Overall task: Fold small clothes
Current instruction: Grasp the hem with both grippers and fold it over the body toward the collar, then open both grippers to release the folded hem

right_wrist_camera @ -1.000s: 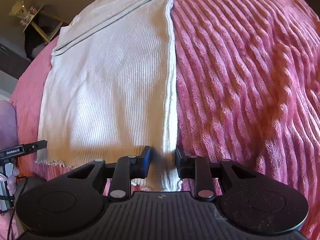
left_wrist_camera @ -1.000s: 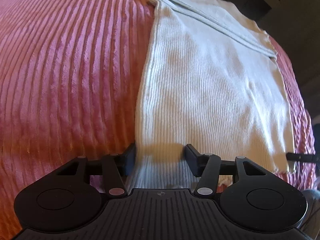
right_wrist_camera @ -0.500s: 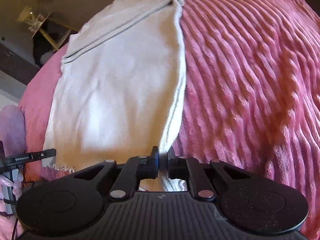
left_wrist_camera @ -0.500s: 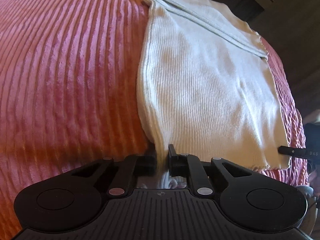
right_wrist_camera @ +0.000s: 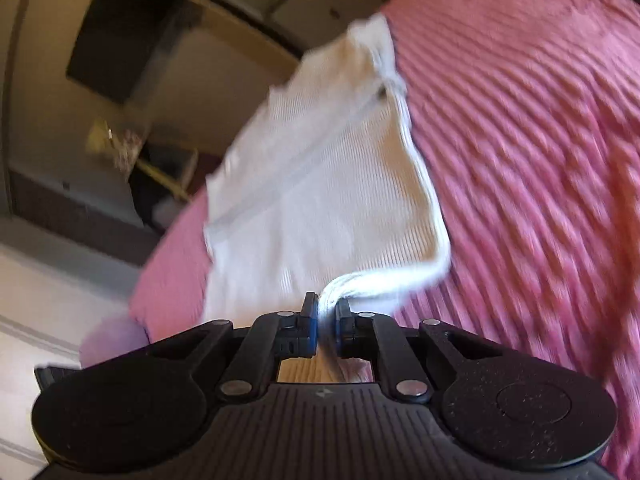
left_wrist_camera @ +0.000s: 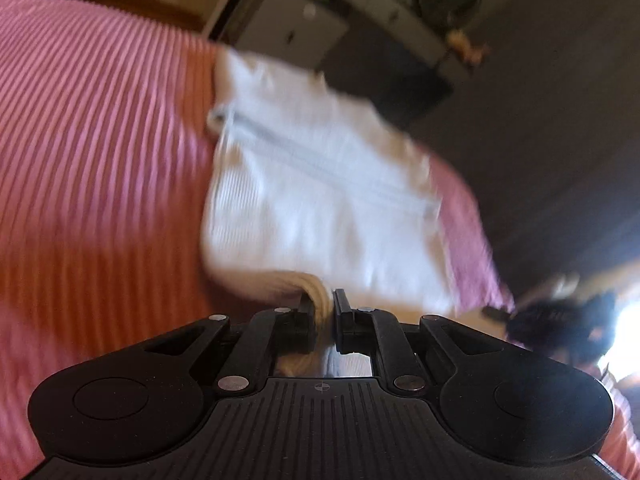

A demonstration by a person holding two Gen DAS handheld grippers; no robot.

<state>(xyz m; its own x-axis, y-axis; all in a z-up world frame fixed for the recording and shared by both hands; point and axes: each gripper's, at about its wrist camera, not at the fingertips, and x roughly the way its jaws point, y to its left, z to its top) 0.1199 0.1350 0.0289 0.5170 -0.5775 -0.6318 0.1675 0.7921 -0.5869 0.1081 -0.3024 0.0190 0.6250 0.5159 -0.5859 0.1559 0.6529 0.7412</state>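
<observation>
The white ribbed top is coming up off the pink ribbed bedspread at its near end: the near hem is gathered and lifted, while the far part, with its folded-over band running across, lies flat on the bedspread. Both views are smeared with motion blur, so the fine knit detail is hard to read.

At the top's near left corner, the left gripper is clamped tight on the fabric. Its jaws are pressed together with a bunched roll of hem squeezed between the pads, and the cloth curls away to the left of the fingers.

At the top's near right corner, the right gripper does the same: jaws drawn in on a thin pleated strand of hem, which arcs up and to the right before joining the side edge of the top. That right edge stands clear of the bedspread in a raised curve.

In the left wrist view the right gripper's dark body shows as a blur just beyond the top's near right corner, bright light behind it.

Beyond the top's far end, past the bedspread's edge, there is dark furniture with small cluttered items on it, too blurred to name. To the left of the top in the right wrist view, a pale floor lies below the bedspread's edge.
</observation>
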